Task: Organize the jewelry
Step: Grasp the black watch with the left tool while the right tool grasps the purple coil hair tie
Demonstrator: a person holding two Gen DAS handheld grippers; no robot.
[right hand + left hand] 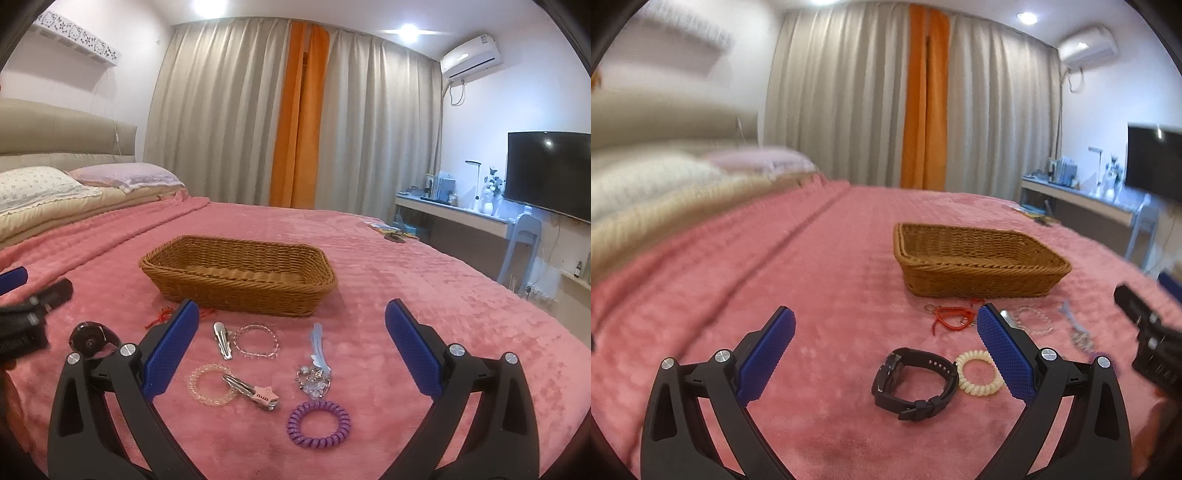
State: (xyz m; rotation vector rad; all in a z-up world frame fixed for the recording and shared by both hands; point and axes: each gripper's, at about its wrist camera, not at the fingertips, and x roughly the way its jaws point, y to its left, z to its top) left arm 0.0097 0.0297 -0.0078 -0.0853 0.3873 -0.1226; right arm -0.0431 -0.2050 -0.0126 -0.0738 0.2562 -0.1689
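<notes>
1. The left gripper (886, 328) hangs low over the pink bedspread (820, 258) with its blue pads spread wide and nothing between them. The black watch (914, 382) lies on the cover just ahead, between the pads, which suggests it is the piece being lined up first.

2. A cream spiral hair tie (977, 373) touches the watch strap on its right side, so a grab at the watch probably has to come from the strap's free side to avoid dragging the tie along.

3. The right gripper (291, 332) is likewise spread wide and carries nothing. It hovers above a loose cluster: a silver hair clip (222, 339), a clear beaded bracelet (255, 340), a pale pink spiral tie (211, 384), a clip with a pink star (255, 395), a crystal charm with blue ribbon (316, 373) and a purple spiral tie (318, 424).

4. A red cord bracelet (951, 318) lies nearest the basket's front wall.

5. The woven basket (236, 284) stands behind all the pieces, toward the middle of the bed; what shows of its inside is bare. Its place just beyond the jewelry looks meant to keep each carry short.

6. Judged from this, sorting has not begun: every piece lies on the cover, none in the basket.
</notes>
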